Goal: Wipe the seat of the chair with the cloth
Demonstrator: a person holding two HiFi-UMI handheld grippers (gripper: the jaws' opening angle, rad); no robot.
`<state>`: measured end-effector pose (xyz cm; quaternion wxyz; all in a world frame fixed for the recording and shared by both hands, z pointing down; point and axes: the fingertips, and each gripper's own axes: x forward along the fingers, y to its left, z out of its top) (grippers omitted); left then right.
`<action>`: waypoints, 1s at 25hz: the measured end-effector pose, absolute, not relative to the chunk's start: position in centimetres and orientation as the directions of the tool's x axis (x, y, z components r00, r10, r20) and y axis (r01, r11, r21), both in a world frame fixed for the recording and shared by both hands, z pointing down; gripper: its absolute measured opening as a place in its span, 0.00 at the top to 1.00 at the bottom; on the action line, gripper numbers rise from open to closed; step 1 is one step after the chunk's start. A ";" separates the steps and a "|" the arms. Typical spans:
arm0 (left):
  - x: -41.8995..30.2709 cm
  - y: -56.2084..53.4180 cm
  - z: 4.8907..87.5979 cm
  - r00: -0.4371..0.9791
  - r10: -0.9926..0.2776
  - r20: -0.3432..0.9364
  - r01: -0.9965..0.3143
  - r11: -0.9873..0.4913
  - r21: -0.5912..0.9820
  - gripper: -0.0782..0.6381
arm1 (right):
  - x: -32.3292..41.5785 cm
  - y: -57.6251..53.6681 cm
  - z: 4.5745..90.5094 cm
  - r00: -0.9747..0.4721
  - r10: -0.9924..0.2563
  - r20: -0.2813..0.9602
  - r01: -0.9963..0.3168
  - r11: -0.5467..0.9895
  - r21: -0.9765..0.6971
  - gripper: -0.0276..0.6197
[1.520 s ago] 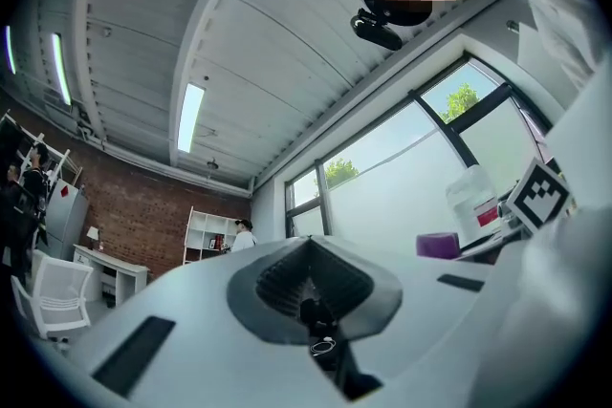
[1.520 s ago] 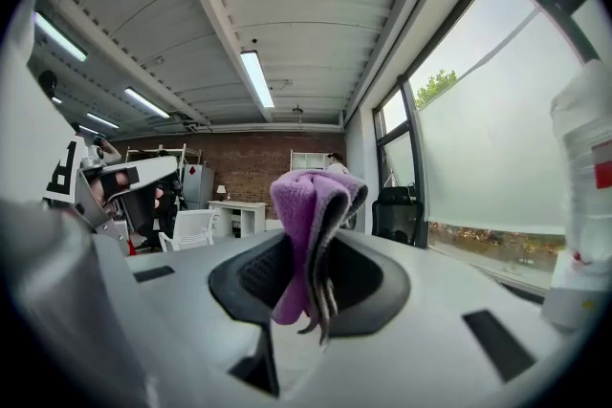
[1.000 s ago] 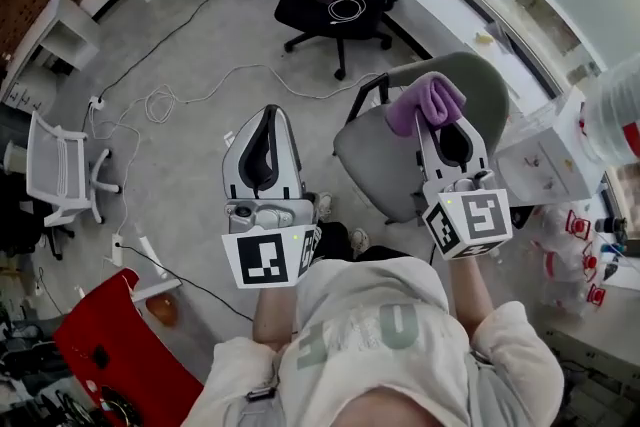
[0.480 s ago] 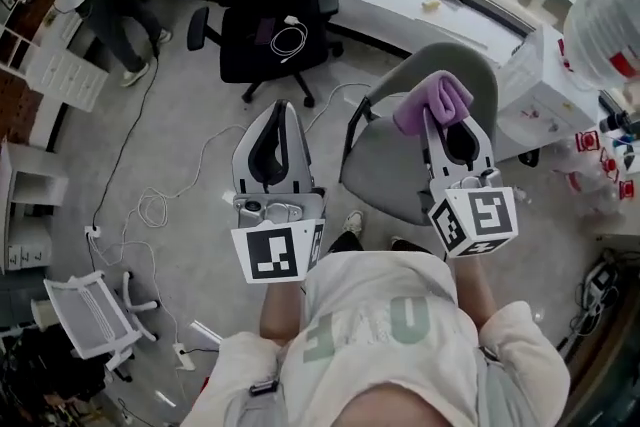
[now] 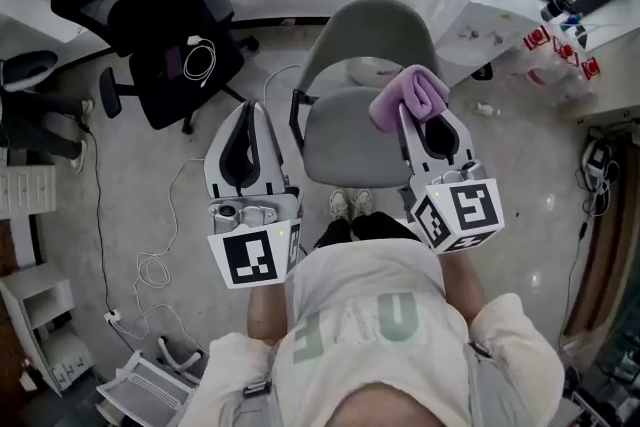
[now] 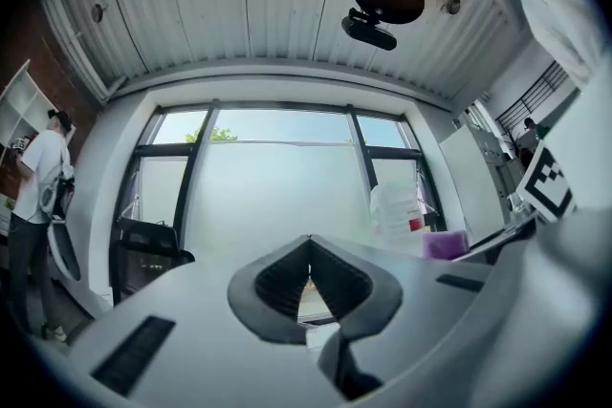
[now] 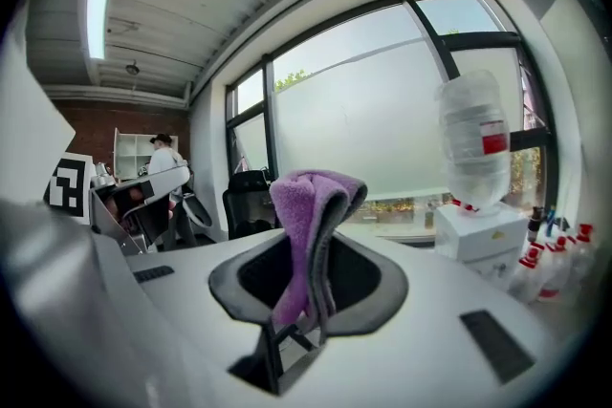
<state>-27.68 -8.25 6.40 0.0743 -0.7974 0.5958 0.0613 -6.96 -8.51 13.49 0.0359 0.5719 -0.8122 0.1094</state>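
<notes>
- The right gripper [image 5: 418, 115] is clamped on the purple cloth [image 5: 408, 97]. In the right gripper view the cloth [image 7: 304, 205] stands up out of the closed jaws and folds over them.
- The left gripper [image 5: 250, 107] is closed on nothing, its jaws meeting at the tip [image 6: 309, 255]. It hangs over the floor at 9 o'clock of the seat.
- Change: a second ago the grey chair [image 5: 375, 30] lay off at 2 o'clock. The person has since turned, and it now sits square at 12 o'clock between the two grippers.
- The cloth has stayed held throughout. It hovers at the seat's [image 5: 340, 140] 2 o'clock corner, apparently raised and not yet touching.
- Meaning: the line-up looks done and no wiping has begun. Lowering the cloth onto the seat seems next.
</notes>
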 end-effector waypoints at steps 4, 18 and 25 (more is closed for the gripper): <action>-24.7 -10.3 7.0 0.331 -0.927 -0.178 -0.944 -0.324 -0.071 0.87 | -3.8 -8.8 14.9 -0.297 -0.928 0.224 -0.950 0.264 -0.164 0.81; -20.9 -18.3 22.3 0.377 -0.926 0.022 -0.925 -0.378 -0.033 0.87 | -8.0 -18.6 37.4 -0.536 -0.680 0.501 -0.840 0.367 -0.401 0.82; -21.2 -18.2 36.0 0.367 -0.917 0.158 -0.927 -0.374 -0.015 0.87 | -14.1 -23.0 58.1 -0.634 -0.438 0.637 -0.770 0.286 -0.570 0.82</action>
